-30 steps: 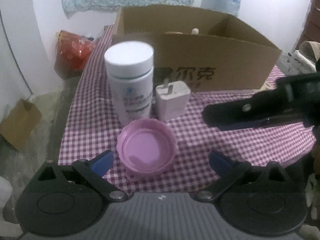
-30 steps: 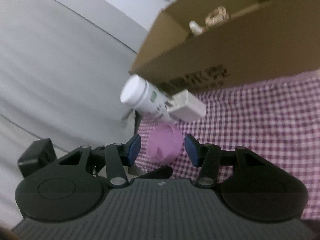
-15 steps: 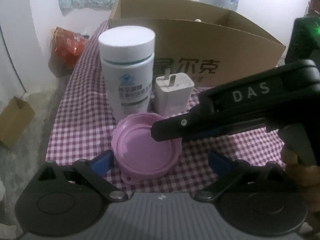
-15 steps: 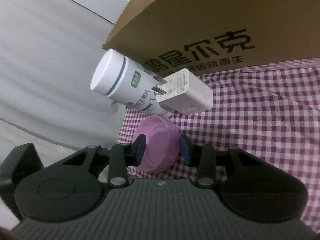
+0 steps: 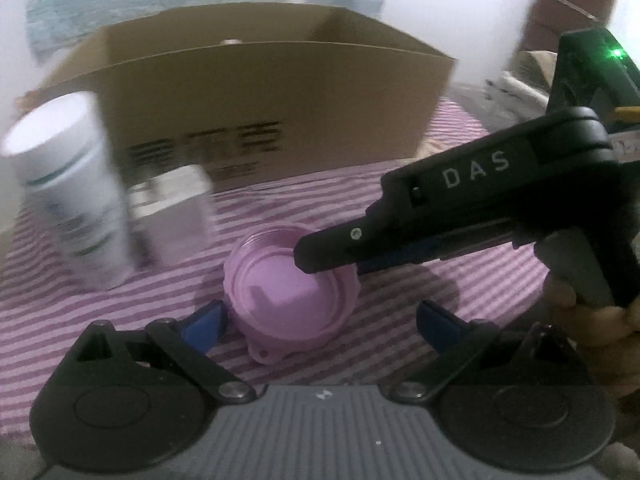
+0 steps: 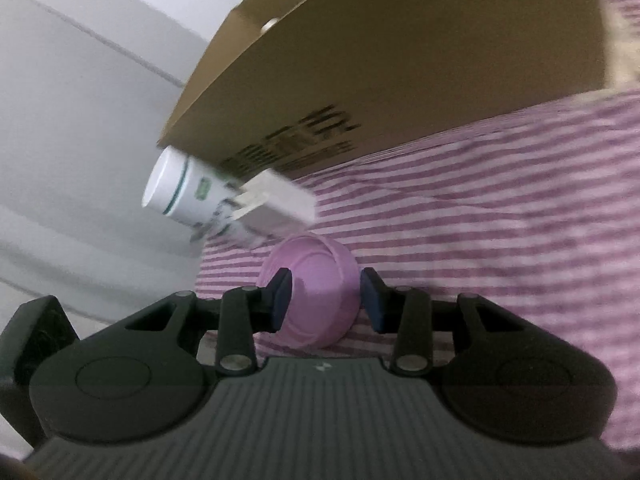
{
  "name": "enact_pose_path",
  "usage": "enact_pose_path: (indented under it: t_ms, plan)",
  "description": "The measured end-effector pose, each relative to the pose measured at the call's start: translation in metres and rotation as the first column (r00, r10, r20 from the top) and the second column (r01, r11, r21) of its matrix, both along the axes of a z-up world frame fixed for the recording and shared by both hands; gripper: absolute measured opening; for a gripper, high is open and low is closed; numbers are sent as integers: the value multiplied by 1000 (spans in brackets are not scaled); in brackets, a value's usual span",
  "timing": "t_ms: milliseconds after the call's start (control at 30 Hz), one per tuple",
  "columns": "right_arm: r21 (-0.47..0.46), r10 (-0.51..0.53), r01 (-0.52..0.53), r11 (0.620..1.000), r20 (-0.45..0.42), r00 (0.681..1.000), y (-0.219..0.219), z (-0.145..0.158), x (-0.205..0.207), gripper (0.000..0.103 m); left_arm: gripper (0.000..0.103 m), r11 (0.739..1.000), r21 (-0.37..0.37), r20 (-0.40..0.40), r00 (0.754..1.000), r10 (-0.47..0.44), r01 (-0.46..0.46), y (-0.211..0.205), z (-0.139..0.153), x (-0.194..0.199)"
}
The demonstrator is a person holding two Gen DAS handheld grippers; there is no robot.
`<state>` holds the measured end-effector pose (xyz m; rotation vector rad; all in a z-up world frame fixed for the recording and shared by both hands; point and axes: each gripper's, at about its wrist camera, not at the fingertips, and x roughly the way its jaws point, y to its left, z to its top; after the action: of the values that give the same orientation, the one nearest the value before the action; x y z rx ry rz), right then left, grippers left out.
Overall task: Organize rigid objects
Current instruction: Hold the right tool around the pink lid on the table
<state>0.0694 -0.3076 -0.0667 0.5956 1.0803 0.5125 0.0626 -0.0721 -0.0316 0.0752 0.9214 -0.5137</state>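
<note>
A pink plastic lid (image 5: pixel 294 300) lies open side up on the checked cloth, and it shows between my right fingers in the right wrist view (image 6: pixel 316 292). My right gripper (image 6: pixel 325 300) is shut on the pink lid, one finger inside the rim and one outside; its body shows in the left wrist view (image 5: pixel 460 216). My left gripper (image 5: pixel 320 324) is open and empty, just in front of the lid. A white bottle (image 5: pixel 68 200) and a white charger plug (image 5: pixel 172 216) stand to the left. A cardboard box (image 5: pixel 260 96) stands behind.
The purple checked tablecloth (image 5: pixel 400 192) covers the table. The box has items inside, mostly hidden. The table's left edge drops off beside the bottle (image 6: pixel 176 196). Clutter sits at the far right (image 5: pixel 520 76).
My right gripper came in from the right and closed on the lid's rim. The lid has shifted to the right, away from the bottle and plug. The left gripper stayed open.
</note>
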Motion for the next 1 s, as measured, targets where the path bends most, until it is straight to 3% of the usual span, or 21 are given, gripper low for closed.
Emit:
enact_pose_path:
  t_ms: [167,367,567,767,867,1000]
  plan:
    - [5,-78,78,997,11,997,-24,-5,-9,38,101,999,27,23,999,-41,40,-18,-5,-2]
    - [18,-94,94,995,39,995,-38,-9,-14,36,103,996,61,66,996,-65,61,-30,-10,-10]
    - [101,-104,103,990,6,995,-51,-13,-13,42,103,996,58,93,993,-70,64,-26,-11,-8]
    - [254,-129,139,957,-59,990,-67,-22,-11,63,103,997,18,77,994,-72,71,-19,-10,-4]
    - [248,-121,132,960,-61,991,-69,-19,-10,70,103,997,19,70,995,-77,76,-18,-9,-4]
    - [251,-112,121,961,-47,993,-72,-14,-12,86,103,997,11,65,995,-82,81,-17,-7,-4]
